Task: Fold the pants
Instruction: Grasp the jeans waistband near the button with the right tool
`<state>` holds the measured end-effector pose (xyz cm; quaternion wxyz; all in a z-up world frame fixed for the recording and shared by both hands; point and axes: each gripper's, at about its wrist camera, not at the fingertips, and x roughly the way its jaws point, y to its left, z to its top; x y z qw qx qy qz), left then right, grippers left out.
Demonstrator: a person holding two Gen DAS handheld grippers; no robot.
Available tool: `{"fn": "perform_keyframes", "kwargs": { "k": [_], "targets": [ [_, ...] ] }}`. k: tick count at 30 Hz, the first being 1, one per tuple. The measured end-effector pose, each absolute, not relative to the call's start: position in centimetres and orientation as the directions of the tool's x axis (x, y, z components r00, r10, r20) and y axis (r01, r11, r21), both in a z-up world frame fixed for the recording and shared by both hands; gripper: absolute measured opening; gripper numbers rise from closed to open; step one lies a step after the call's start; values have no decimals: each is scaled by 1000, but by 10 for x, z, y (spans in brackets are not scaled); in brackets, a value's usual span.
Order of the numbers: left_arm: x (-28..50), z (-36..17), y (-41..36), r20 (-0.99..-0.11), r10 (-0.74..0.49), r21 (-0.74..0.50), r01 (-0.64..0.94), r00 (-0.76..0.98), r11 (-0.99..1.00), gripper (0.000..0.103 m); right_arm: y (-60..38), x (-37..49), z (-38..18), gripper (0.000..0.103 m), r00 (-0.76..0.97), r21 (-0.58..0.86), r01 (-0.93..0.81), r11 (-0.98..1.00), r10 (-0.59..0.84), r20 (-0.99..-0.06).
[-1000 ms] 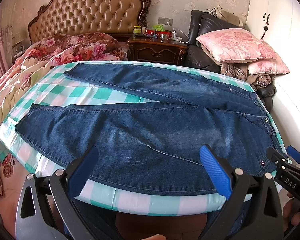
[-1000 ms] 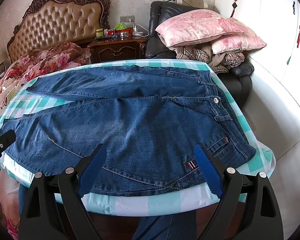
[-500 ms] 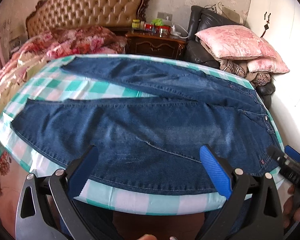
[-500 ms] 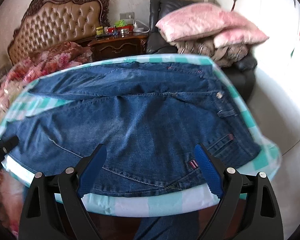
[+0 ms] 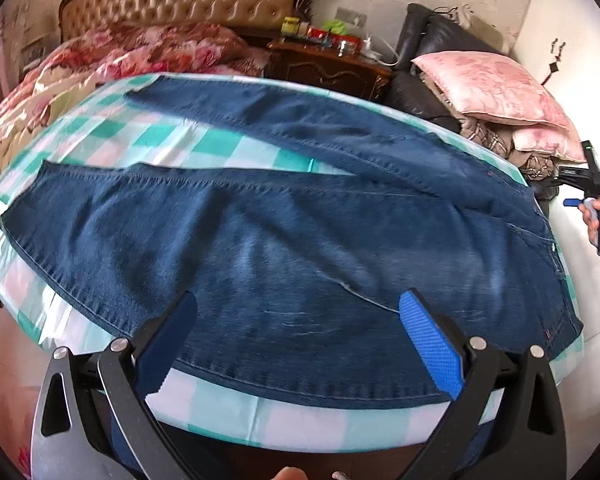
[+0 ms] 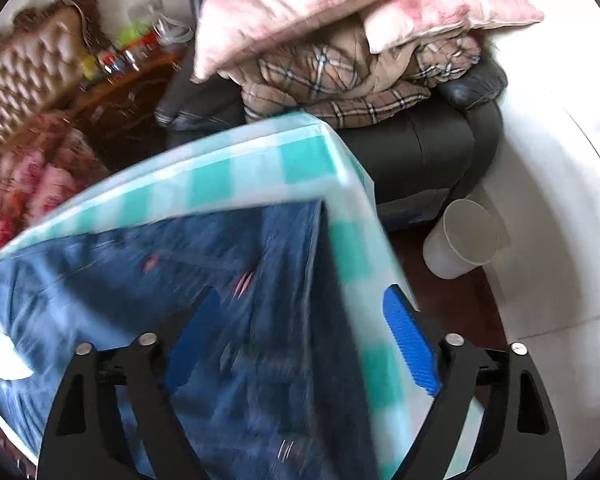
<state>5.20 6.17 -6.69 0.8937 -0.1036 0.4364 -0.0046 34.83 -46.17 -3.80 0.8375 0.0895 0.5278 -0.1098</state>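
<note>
Now both grippers stand over unfolded pants [image 5: 300,240], spread flat on the checked cloth [image 5: 204,148].

Left gripper [image 5: 300,336] hovers open above the near leg, holding nothing. Right gripper [image 6: 296,340] has swung out to the waistband end; its jaws, just narrowing, remain open and grip nothing. Judgement: folding not begun, a waist grasp likely. Motion blur obscures the waistband and any contact there.

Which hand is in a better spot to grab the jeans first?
Probably the right. Its hand-held gripper hangs open at the waistband end of the jeans, jaws just narrowing with nothing pinched yet. The left hand-held gripper is open over the near leg's middle, away from any corner.
</note>
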Motion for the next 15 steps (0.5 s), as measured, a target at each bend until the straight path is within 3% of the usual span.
{"fn": "perform_keyframes", "kwargs": {
  "k": [8, 10, 12, 13, 15],
  "targets": [
    [72, -76, 89, -795, -45, -169, -150, 605, 974, 101, -475, 411, -90, 66, 328, 2, 250, 968, -83, -941],
    [75, -75, 94, -795, -44, -179, -165, 605, 970, 101, -477, 417, -98, 47, 323, 20, 246, 969, -63, -944],
    [79, -75, 99, -801, -55, -198, -177, 596, 964, 101, -479, 422, -101, 37, 325, 43, 236, 971, -37, -945],
    [80, -75, 100, -806, -65, -208, -179, 589, 962, 101, -476, 421, -101, 24, 331, 37, 220, 975, -39, -943],
    [83, -76, 102, -817, -83, -222, -179, 570, 959, 101, -468, 421, -98, 13, 347, 43, 180, 983, -22, -938]
  ]
}}
